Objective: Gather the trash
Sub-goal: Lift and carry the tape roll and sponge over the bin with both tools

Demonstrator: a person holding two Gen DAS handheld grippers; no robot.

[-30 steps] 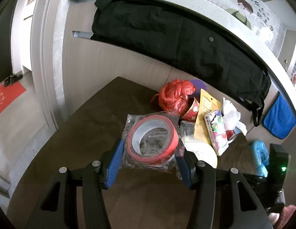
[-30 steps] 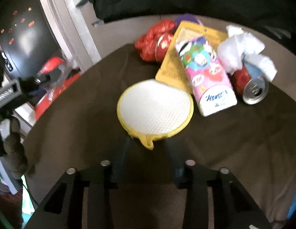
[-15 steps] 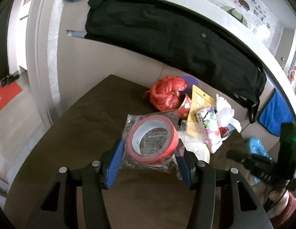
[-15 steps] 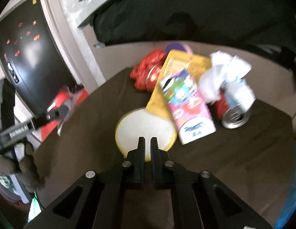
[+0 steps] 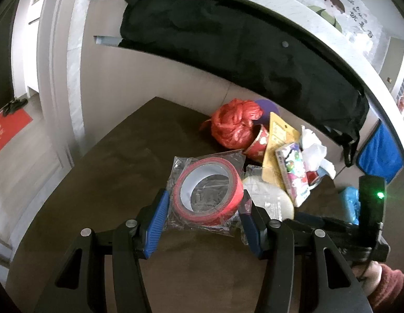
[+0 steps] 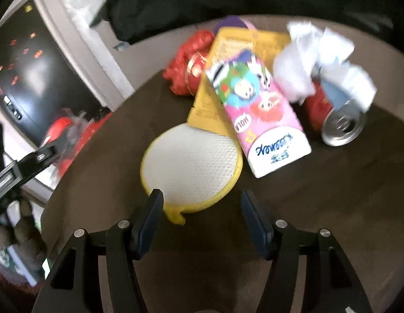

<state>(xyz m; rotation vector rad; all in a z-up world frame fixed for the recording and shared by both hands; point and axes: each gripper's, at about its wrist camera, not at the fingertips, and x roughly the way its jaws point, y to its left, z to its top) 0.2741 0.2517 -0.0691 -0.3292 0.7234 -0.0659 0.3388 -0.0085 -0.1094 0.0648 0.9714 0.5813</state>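
My left gripper (image 5: 203, 208) is shut on a red tape roll in a clear plastic bag (image 5: 207, 193) and holds it above the brown table (image 5: 118, 172). My right gripper (image 6: 202, 208) is open, its fingers on either side of the tab of a round white pad with a yellow rim (image 6: 190, 168). Behind the pad lie a pink tissue pack (image 6: 256, 114), a yellow packet (image 6: 222, 60), crumpled white tissue (image 6: 314, 62), a drink can (image 6: 342, 127) and a red plastic bag (image 6: 186, 65).
A black cloth (image 5: 228, 52) hangs from the counter edge behind the table. A red paper cup (image 5: 256, 143) and a purple item (image 5: 265, 105) lie in the pile. A blue cloth (image 5: 379, 154) hangs at the right. The table's left edge drops to the floor.
My right gripper has opened after being shut half a second ago and sits closer to the white pad. My left gripper still holds the tape roll, with the view shifted slightly.
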